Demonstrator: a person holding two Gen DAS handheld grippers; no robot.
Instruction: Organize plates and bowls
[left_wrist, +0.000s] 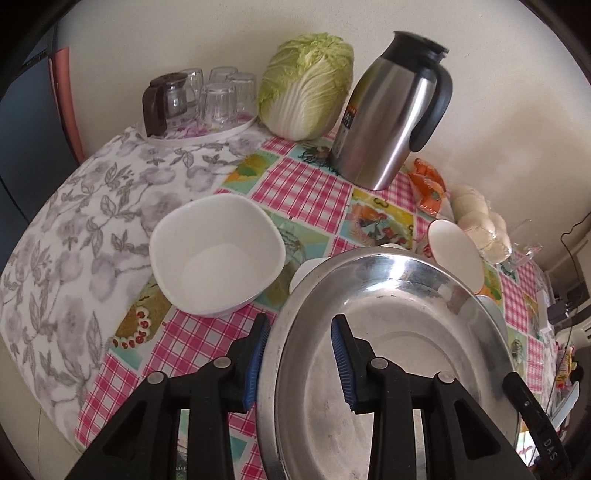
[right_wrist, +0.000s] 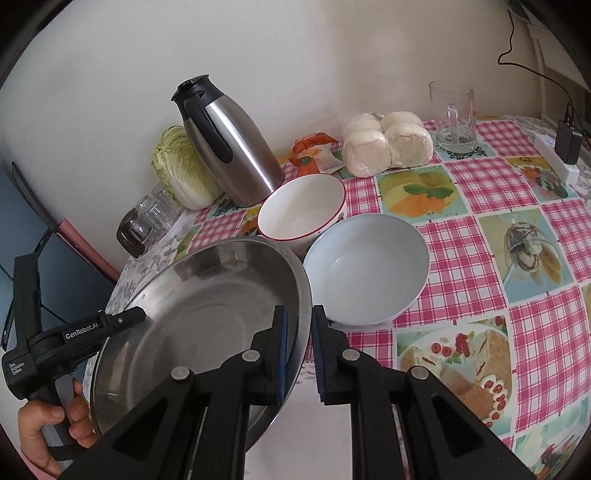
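A large steel plate is held off the table between both grippers. My left gripper straddles its left rim with a wide gap between the fingers. My right gripper straddles its right rim, fingers close around the edge. The plate also fills the lower left of the right wrist view. A white squarish bowl sits on the table left of the plate. A red-rimmed white bowl and a pale blue bowl stand to the right of it.
A steel thermos jug, a napa cabbage and a tray of upturned glasses stand along the wall. Bagged buns, an orange packet, a glass mug and a power strip lie at the right.
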